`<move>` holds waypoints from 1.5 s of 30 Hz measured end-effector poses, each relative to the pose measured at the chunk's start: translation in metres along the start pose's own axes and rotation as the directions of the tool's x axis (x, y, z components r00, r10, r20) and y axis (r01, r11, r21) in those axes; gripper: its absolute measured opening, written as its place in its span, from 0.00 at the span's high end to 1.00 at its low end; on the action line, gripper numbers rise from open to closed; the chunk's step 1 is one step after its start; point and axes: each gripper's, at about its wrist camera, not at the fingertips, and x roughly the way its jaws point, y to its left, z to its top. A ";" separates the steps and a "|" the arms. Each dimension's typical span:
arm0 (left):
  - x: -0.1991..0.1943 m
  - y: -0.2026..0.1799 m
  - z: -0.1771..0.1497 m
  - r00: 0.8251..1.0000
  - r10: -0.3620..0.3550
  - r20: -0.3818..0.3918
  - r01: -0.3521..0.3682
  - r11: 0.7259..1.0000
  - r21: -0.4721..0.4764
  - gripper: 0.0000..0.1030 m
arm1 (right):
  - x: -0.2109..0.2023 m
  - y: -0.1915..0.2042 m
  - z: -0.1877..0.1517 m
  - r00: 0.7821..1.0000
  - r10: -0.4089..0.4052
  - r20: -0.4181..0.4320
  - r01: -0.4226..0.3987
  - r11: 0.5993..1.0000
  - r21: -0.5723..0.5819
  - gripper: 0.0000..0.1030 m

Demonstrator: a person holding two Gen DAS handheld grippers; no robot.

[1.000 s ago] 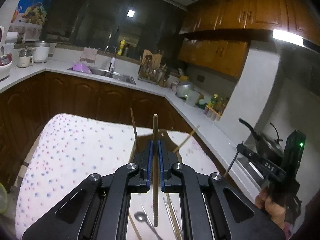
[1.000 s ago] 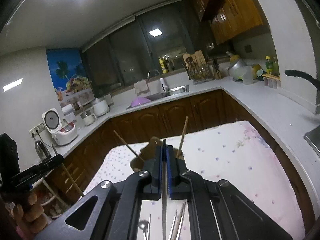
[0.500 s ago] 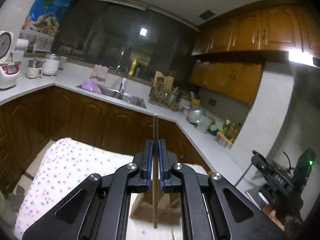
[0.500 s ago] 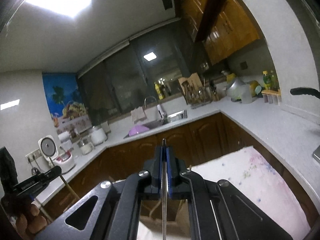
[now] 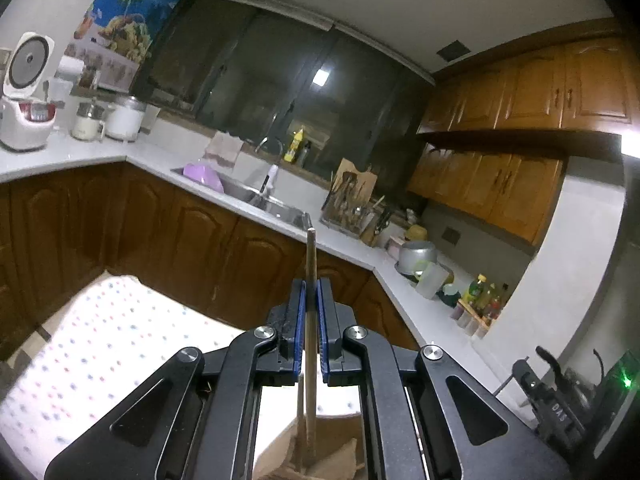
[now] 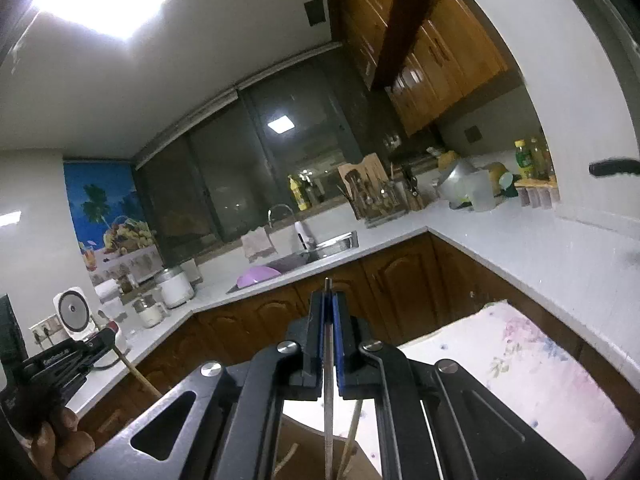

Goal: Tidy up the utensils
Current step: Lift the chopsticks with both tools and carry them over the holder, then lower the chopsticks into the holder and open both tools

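A wooden chopstick (image 5: 311, 280) clenched upright in the left claw (image 5: 311, 292), a thin metal utensil (image 6: 328, 380) pinched in the right claw (image 6: 328, 304), both poised over the brown holder (image 5: 320, 460) on the dotted bench (image 5: 100, 344), neither dropped in yet.

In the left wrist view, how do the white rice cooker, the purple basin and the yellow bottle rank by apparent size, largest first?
1. White rice cooker, clearly the largest.
2. Purple basin at the sink.
3. Yellow bottle, the smallest.

The yellow bottle stands farthest from the camera, so true sizes may differ from this.
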 end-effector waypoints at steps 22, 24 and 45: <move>0.037 0.003 -0.077 0.986 0.011 -0.166 0.010 0.993 0.121 0.94 | 0.031 -0.022 -0.050 0.979 -0.003 -0.205 0.011 0.999 0.035 0.96; 0.038 0.001 -0.076 0.985 0.013 -0.173 0.009 0.992 0.129 0.94 | 0.032 -0.023 -0.049 0.977 -0.004 -0.213 0.011 0.999 0.030 0.95; 0.019 0.007 -0.073 0.978 0.019 -0.208 0.003 0.994 0.107 0.28 | 0.022 -0.039 -0.051 0.962 0.075 -0.262 -0.037 0.989 0.146 0.40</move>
